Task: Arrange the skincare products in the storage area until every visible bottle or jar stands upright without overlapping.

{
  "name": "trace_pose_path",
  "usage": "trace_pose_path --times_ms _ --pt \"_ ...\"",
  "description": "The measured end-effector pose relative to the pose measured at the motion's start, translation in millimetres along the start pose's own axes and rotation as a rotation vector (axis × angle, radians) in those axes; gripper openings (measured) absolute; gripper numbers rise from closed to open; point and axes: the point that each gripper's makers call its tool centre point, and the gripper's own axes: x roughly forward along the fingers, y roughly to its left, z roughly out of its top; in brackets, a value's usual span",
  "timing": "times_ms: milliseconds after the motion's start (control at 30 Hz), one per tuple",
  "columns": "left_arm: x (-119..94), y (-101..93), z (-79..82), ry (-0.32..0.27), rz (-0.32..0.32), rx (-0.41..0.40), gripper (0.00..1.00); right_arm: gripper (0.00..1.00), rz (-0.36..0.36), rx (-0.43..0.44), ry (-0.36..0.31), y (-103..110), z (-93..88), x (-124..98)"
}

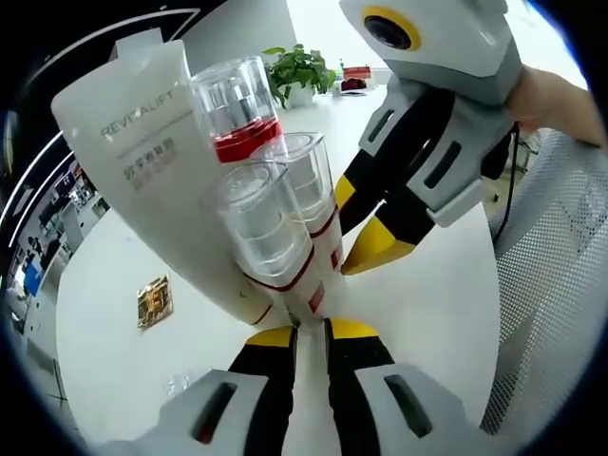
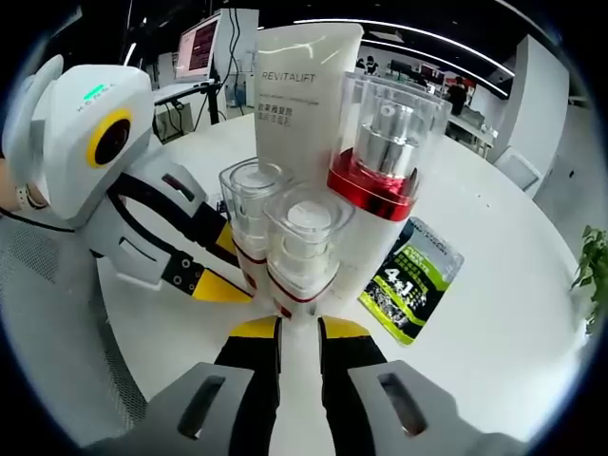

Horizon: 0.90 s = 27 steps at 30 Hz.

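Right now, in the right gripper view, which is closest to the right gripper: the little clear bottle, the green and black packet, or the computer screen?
1. Small clear bottle with a red band, right above the right gripper.
2. Green and black sachet, flat on the white table, to the right.
3. Glowing computer monitor, far back, upper left.

You had bright, even overhead light in both views. The white table (image 1: 123, 370) washed out near the far edge, and ceiling strip lights (image 2: 408, 43) glared. Shadows stayed soft. Fisheye bending curved the edges strongly, and the clear bottle caps (image 2: 385, 123) showed small highlights.
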Motion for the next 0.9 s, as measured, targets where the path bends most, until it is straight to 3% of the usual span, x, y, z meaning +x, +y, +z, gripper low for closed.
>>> trace_pose_path --times_ms 400,900 --pt "-9.8 0.1 -2.3 0.000 0.005 0.004 0.08 0.18 -0.004 -0.004 -0.014 3.3 2.3 -3.0" --pt "-44.8 2.6 -1.7 -0.016 0.015 -0.024 0.14 0.27 -0.017 -0.003 -0.048 7.0 10.3 -21.4"
